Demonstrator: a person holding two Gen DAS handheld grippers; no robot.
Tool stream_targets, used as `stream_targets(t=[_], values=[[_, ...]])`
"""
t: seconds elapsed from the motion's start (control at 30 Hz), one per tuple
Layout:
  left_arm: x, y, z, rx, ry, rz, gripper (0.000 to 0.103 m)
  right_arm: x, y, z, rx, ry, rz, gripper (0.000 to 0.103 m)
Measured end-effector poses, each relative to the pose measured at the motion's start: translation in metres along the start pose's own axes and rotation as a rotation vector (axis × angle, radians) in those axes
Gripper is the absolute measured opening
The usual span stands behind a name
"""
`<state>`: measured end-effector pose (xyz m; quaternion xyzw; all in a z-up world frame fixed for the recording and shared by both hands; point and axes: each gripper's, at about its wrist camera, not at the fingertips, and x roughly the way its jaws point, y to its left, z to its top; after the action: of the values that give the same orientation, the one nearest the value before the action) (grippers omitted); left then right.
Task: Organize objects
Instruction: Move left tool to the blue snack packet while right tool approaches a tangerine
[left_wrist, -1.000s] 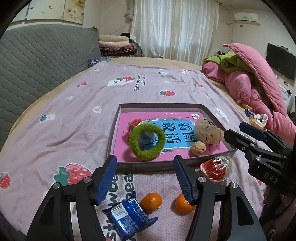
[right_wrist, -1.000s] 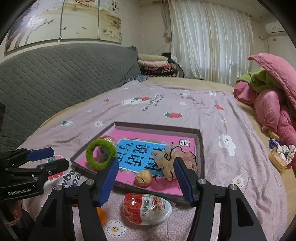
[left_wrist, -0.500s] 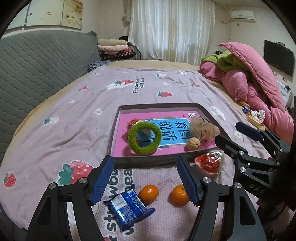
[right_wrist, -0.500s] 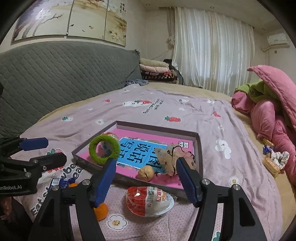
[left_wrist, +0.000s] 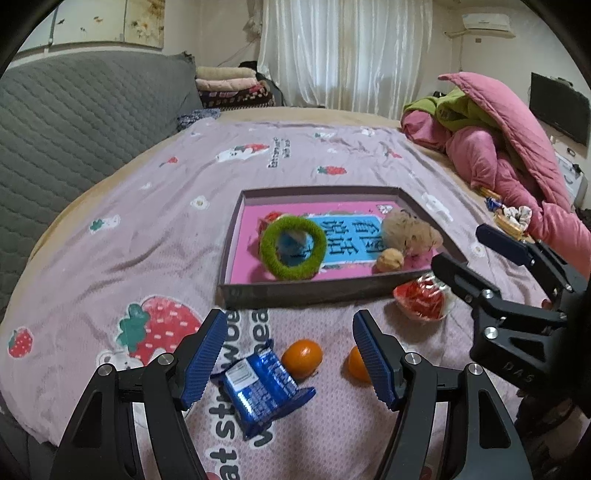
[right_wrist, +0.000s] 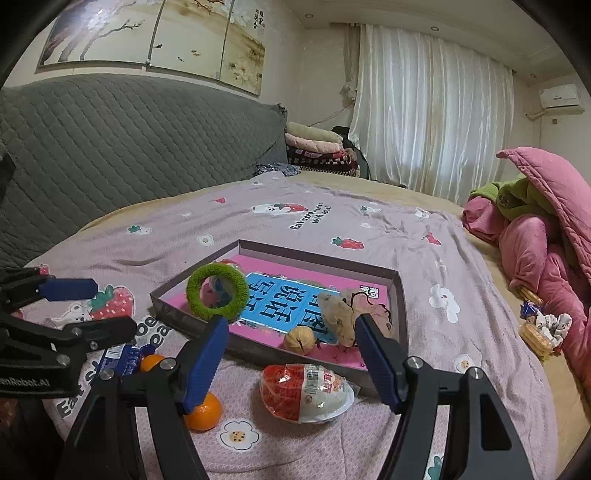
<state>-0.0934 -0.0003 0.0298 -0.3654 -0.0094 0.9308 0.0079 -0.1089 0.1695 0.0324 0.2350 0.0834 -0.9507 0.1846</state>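
Backed off a little from the box since a second ago, with both pairs of fingers spread wider.

Nearest, under the left gripper (left_wrist: 289, 321): fingers wide apart and empty, hanging above a blue packet (left_wrist: 260, 387) and an orange (left_wrist: 301, 358), with a second orange (left_wrist: 356, 363) half hidden behind the right-hand finger. Under the right gripper (right_wrist: 290, 325): fingers opening, gripping nothing, with an egg-shaped snack (right_wrist: 306, 387) lying on the bed (left_wrist: 129, 240) below the gap, untouched.

Probably the reach for the loose items, all four still outside the box (left_wrist: 306, 291), just in front of its near wall. To do it well:
- Lower straight over one item only; centre the gap before closing.
- Take the orange across its middle, since it likely rolls on soft bedding.
- Pinch the crinkly packet by its body, not a loose flap.
- Close gently on the egg pack, which is probably a thin shell.
- Clear the near wall when carrying over, and keep the two grippers apart.

Farther in, inside the box: green ring (left_wrist: 293, 247), walnut (left_wrist: 389, 259), plush (left_wrist: 410, 232), all on a pink book (left_wrist: 354, 236).

Readable: "看图说话" on the book's blue label; "DAS" on the right gripper; "nRobot.AI", cut off, on the left one; "Eat" and part of "strawbe…" on the bedspread, with "with me" farther back. Packet and egg print too small to read.
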Motion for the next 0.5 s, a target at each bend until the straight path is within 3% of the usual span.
stream_targets(t=[0.5], values=[[0.016, 0.012, -0.021, -0.040, 0.092, 0.049, 0.073, -0.005, 0.014, -0.016, -0.037, 0.028, 0.019, 0.071]])
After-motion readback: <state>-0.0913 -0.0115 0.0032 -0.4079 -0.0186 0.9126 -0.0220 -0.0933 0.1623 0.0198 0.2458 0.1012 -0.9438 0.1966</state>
